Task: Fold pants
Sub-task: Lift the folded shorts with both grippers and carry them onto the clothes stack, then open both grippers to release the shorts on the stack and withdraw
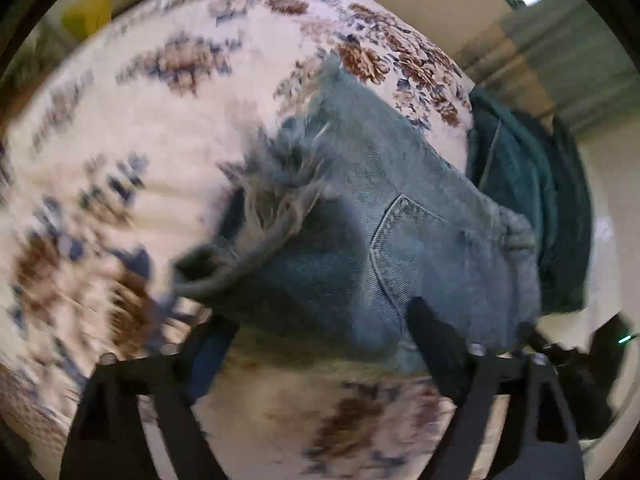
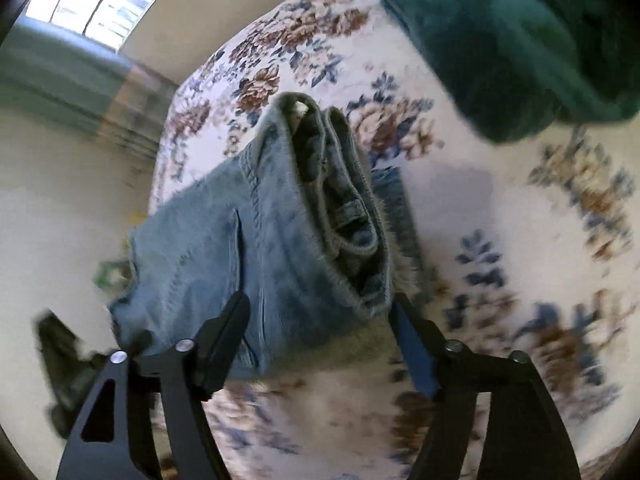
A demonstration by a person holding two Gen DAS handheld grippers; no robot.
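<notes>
Light blue jeans (image 1: 360,216) lie folded on a floral bedspread (image 1: 120,140), with a back pocket and frayed hems showing. My left gripper (image 1: 316,332) is open, its fingers spread at the jeans' near edge. In the right wrist view the jeans (image 2: 288,240) show their open waistband end. My right gripper (image 2: 320,312) is open, its fingers on either side of the near edge of the folded denim. Both views are motion blurred.
A dark green towel or garment (image 1: 528,208) lies beside the jeans, and shows in the right wrist view (image 2: 500,40) at the top right. The bed edge and pale floor (image 2: 60,220) are to the left. A window (image 2: 100,0) is behind.
</notes>
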